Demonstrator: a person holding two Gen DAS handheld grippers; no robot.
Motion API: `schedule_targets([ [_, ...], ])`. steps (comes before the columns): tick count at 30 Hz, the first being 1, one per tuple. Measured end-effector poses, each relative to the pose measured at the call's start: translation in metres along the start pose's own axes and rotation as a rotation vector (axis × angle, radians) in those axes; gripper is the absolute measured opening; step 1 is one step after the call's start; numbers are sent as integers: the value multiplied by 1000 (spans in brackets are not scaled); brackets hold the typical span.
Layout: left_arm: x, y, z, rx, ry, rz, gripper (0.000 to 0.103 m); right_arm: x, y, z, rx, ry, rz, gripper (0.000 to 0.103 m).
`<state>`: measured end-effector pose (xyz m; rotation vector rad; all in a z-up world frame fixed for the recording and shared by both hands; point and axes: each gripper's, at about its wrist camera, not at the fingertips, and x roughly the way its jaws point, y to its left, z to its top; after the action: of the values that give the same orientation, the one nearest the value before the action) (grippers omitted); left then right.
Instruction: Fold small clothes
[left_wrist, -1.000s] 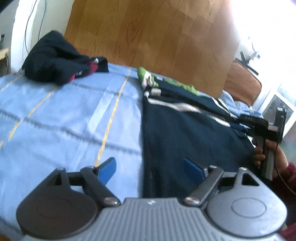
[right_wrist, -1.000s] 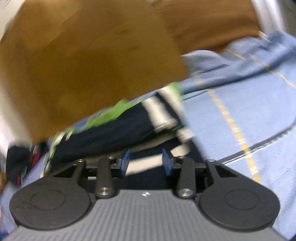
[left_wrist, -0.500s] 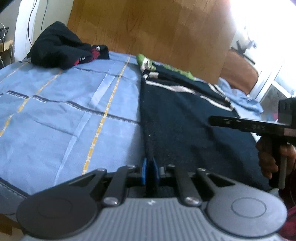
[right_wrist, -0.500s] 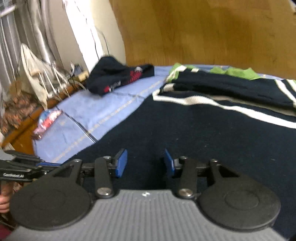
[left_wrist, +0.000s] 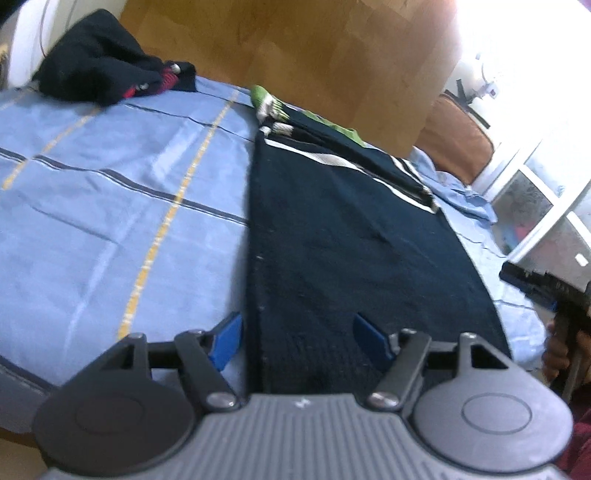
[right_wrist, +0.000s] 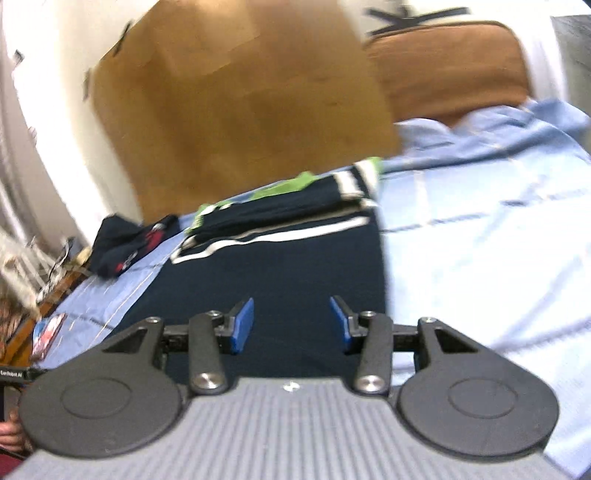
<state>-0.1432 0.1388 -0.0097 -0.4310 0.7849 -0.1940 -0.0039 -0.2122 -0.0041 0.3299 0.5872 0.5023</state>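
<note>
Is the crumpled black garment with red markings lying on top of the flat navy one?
No, the crumpled black garment lies apart on the blue bedsheet.

**Bright room, bed against a wooden headboard**

A bed in a light blue sheet with yellow and dark stripes fills the view. A wooden headboard stands at 12 o'clock. A brown cushion sits at 2 o'clock beside a glaring window. A white wall rises at 10 o'clock in the right wrist view.
</note>
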Motion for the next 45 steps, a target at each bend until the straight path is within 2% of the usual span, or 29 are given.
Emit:
schedule_targets([
  [4, 4, -1, 1, -1, 13, -2, 68, -7, -13, -8, 52, 1, -13, 49],
  [11, -5, 7, 2, -26, 2, -11, 68, -12, -18, -14, 50, 35, -26, 49],
  [16, -17, 13, 4, -35, -25, -23, 74, -18, -23, -14, 55, 40, -41, 49],
  [23, -13, 25, 1, -89, -9, -35, 77, -9, -23, -19, 83, 72, -5, 50],
  [29, -9, 21, 0, -62, -11, -42, 81, 3, -20, -23, 89, 101, 7, 51],
  [38, -7, 22, 1, -55, -3, -58, 82, 2, -27, -27, 150, 90, 44, 57],
  [41, -9, 23, 2, -50, 4, -59, 81, 2, -29, -29, 194, 81, 69, 61],
  [45, -13, 24, 3, -44, 14, -65, 80, -1, -27, -27, 201, 90, 67, 61],
])
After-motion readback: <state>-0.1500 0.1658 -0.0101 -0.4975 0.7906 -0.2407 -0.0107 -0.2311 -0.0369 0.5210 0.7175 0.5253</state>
